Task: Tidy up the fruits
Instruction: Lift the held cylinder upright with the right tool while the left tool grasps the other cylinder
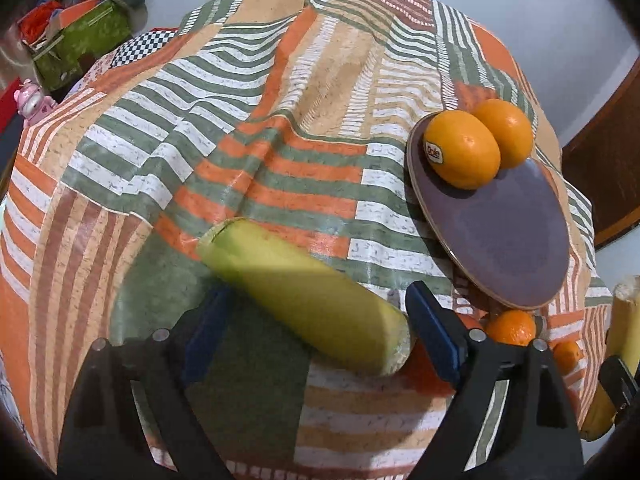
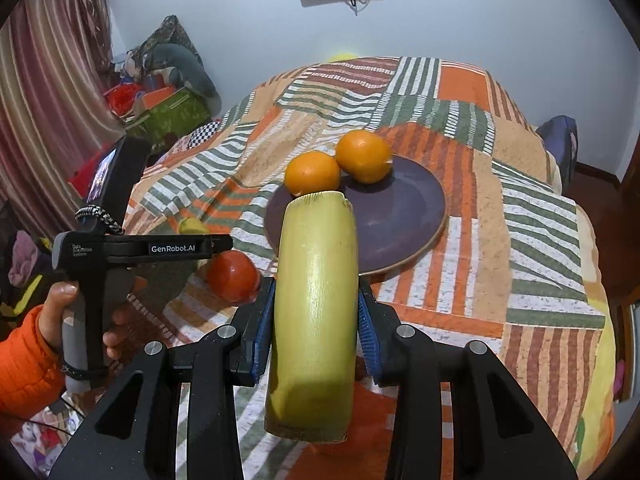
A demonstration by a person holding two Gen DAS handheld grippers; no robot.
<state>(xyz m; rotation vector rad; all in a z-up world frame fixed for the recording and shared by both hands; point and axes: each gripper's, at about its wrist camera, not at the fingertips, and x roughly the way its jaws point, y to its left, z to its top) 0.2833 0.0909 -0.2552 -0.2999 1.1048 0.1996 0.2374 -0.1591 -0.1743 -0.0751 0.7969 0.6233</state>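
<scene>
Right tongs point(image 2: 316, 320): clamped on a yellow-green stalk piece point(image 2: 314, 312), my blue pads point(image 2: 262, 332) pressed against both its sides; it stood upright between them, its near cut end low in the frame.
Left tongs point(image 1: 316, 320): spread wide; a second stalk piece point(image 1: 304, 292) lay slantwise on the cloth between the pads, and I could not tell whether either pad touched it.
Left hand point(image 2: 80, 320): gripped the left handle, orange sleeve cut off at the frame edge.
Hard to make out: a small orange fruit point(image 1: 512, 326) was half hidden behind my left tongs' right finger, just under the plate's near rim; another beside it was too clipped to name.
Red fruit point(image 2: 233, 276): on the cloth, partly covered by the right tongs' left finger.
Purple plate point(image 2: 400, 216): beyond the held stalk, on the patchwork tablecloth point(image 1: 280, 120).
Two oranges point(image 2: 312, 173): touching each other at the plate's far-left rim.
</scene>
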